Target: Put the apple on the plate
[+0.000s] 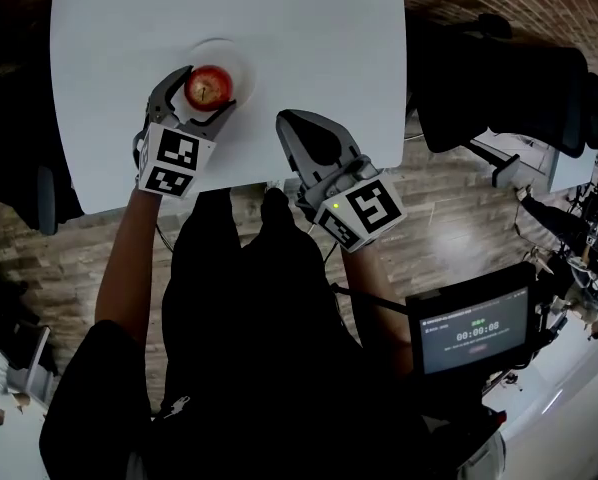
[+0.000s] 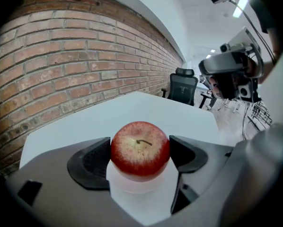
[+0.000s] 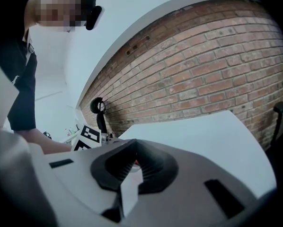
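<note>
Gripping the apple (image 1: 208, 86) by its two sides, the left claw (image 1: 209, 90) stands over the plate (image 1: 241, 60). The plate lies on the desk (image 1: 319, 28), toward its near edge and left of the middle.

In the left gripper view the dark pads (image 2: 95, 161) press on the apple (image 2: 140, 148) at its widest girth, stem up. The plate (image 2: 132, 187) shows pale directly beneath it. Whether the fruit already rests on the plate or hangs just above it cannot be told.

The right claw (image 1: 291, 121) sits by the desk's near edge, to the right of the plate and apart from it. In the right gripper view the right claw (image 3: 133, 150) has its jaws drawn together with nothing between them.

The apple looks firm and round with a smooth skin, so it will likely keep its shape under the pads but could slip or turn if held off-centre. The present hold, across the middle with the stem upright, seems the safest one. Too hard a squeeze would probably bruise the flesh.

The task appears nearly done. What remains is to make sure the apple bears on the plate and then to part the jaws evenly. Being round, it may roll toward the rim if one pad drags it on release.
</note>
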Demonstrator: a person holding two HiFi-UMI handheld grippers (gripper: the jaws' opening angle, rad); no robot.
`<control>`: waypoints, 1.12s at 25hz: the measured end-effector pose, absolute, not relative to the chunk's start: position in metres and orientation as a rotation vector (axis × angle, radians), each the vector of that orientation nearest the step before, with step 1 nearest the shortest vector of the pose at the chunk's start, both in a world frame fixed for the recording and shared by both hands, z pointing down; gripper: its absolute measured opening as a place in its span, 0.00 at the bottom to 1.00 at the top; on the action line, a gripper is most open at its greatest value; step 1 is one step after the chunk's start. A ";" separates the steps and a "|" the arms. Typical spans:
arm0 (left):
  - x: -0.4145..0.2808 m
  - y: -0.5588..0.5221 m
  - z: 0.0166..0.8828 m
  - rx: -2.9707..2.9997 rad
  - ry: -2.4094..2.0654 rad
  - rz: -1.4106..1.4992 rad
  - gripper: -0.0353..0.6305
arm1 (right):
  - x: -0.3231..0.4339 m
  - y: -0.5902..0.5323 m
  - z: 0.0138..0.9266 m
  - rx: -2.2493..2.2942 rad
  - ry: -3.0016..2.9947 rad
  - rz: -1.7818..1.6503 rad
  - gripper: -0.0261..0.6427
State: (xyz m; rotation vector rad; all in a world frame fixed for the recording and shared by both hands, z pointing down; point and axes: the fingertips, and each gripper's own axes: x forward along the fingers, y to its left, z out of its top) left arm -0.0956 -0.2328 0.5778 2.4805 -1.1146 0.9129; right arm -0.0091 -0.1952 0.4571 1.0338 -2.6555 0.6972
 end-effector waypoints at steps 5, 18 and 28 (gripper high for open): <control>-0.094 -0.237 0.588 2.466 -1.105 0.936 0.64 | -0.006 -0.196 0.461 1.057 -2.640 0.713 0.04; -0.079 -0.249 0.597 2.485 -1.052 0.992 0.64 | 0.009 -0.197 0.465 1.124 -2.601 0.736 0.04; -0.077 -0.252 0.603 2.488 -1.040 1.053 0.64 | 0.012 -0.199 0.464 1.151 -2.595 0.744 0.04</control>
